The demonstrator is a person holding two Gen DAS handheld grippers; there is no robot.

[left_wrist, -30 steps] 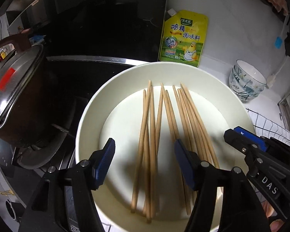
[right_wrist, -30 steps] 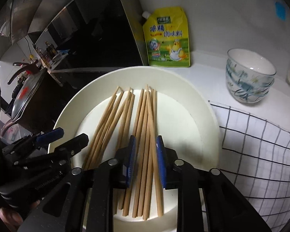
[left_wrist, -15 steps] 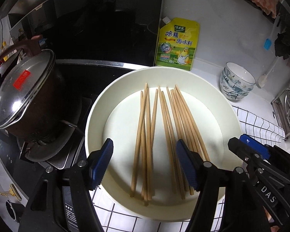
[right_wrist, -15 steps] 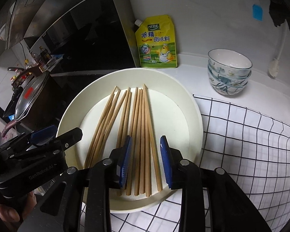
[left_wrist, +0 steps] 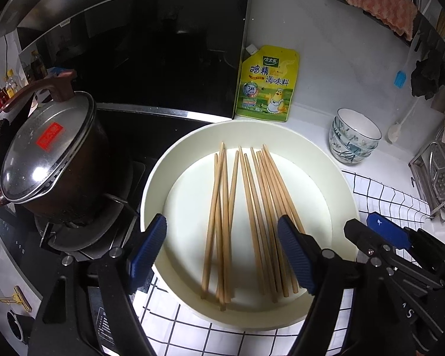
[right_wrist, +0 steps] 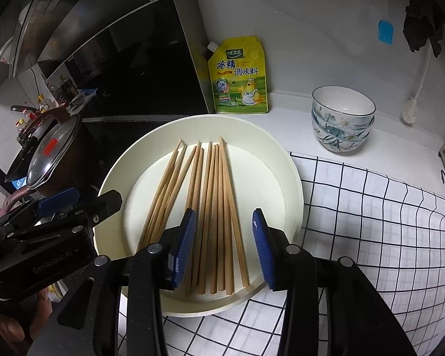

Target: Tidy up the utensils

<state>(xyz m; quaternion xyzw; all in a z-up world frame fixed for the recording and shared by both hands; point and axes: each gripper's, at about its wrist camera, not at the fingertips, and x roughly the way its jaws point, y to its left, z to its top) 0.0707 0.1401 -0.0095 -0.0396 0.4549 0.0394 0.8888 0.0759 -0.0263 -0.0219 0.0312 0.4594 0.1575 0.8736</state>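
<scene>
Several wooden chopsticks (left_wrist: 246, 216) lie side by side in a round cream plate (left_wrist: 175, 160), also seen in the right wrist view (right_wrist: 213, 195) on the plate (right_wrist: 293, 175). My left gripper (left_wrist: 222, 252) is open and empty above the plate's near side. My right gripper (right_wrist: 222, 243) is open and empty above the near ends of the right-hand chopsticks. The right gripper shows in the left wrist view (left_wrist: 370, 237) at the plate's right rim. The left gripper shows in the right wrist view (right_wrist: 80, 201) at the plate's left rim.
A lidded dark pot (left_wrist: 50, 160) sits on the stove at the left. A yellow seasoning pouch (left_wrist: 267, 86) leans on the back wall. Stacked patterned bowls (right_wrist: 342, 118) stand at the right. A white grid cloth (right_wrist: 370, 222) lies under the plate. A metal rack (left_wrist: 442, 178) is far right.
Both grippers have pulled back and up from the plate. The right gripper's jaws, nearly closed around chopsticks before, have opened. The chopsticks stay in the plate.
</scene>
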